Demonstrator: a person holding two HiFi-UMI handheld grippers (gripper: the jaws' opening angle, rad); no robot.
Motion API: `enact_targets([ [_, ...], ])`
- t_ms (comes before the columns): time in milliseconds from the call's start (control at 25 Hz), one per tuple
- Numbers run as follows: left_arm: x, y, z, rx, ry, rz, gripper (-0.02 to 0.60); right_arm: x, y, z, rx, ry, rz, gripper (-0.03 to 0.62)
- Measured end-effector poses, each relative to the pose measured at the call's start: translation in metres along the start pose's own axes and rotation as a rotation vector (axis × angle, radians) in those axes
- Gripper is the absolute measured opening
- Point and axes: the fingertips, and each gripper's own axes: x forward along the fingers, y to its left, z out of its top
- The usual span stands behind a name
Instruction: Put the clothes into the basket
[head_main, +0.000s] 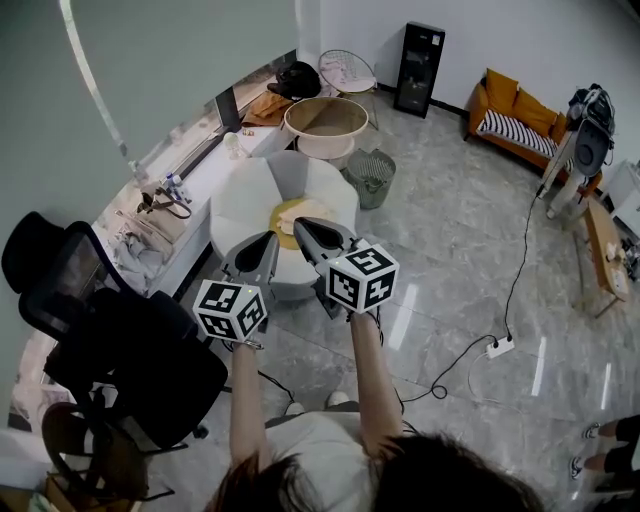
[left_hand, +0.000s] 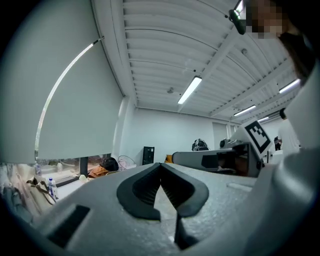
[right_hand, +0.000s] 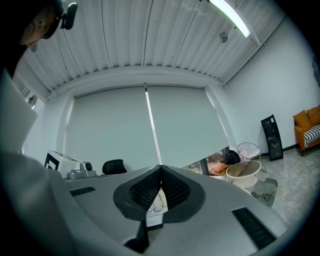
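A yellow garment (head_main: 289, 214) lies on a white round table (head_main: 240, 205) just beyond both grippers. The wide beige basket (head_main: 326, 121) stands farther back; it also shows in the right gripper view as the basket (right_hand: 243, 172). More clothes (head_main: 150, 236) lie heaped on the window ledge at the left, and an orange piece (head_main: 265, 106) lies near the basket. My left gripper (head_main: 270, 241) (left_hand: 160, 165) is held level, shut and empty. Beside it my right gripper (head_main: 303, 226) (right_hand: 160, 168) is also level, shut, holding nothing.
A black office chair (head_main: 120, 350) stands close at the left. A mesh bin (head_main: 371, 176) sits right of the table. A cable and power strip (head_main: 497, 347) lie on the tiled floor at the right, with a sofa (head_main: 515, 120) and a side table (head_main: 605, 250) beyond.
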Motion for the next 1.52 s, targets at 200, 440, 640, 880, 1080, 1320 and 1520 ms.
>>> enact_targets([
  [200, 0.006, -0.015, -0.010, 0.000, 0.035, 0.028, 0.011, -0.017, -0.014, -0.003, 0.027, 0.015, 0.003, 0.009],
  [440, 0.009, -0.026, -0.021, -0.018, 0.051, 0.035, 0.011, -0.028, -0.027, -0.013, 0.065, 0.032, 0.009, 0.009],
  [640, 0.017, -0.027, -0.029, -0.025, 0.070, 0.041, 0.011, -0.030, -0.039, -0.020, 0.089, 0.038, 0.003, 0.009],
  [880, 0.032, -0.024, -0.037, -0.037, 0.092, 0.040, 0.011, -0.027, -0.055, -0.026, 0.106, 0.048, -0.010, 0.009],
  [1080, 0.047, -0.018, -0.045, -0.049, 0.097, 0.029, 0.011, -0.018, -0.070, -0.029, 0.111, 0.053, -0.025, 0.009],
  [1320, 0.069, 0.002, -0.049, -0.061, 0.094, 0.023, 0.011, 0.002, -0.092, -0.032, 0.107, 0.059, -0.047, 0.009],
  [1520, 0.095, 0.027, -0.054, -0.069, 0.101, 0.004, 0.011, 0.030, -0.113, -0.035, 0.113, 0.063, -0.067, 0.009],
])
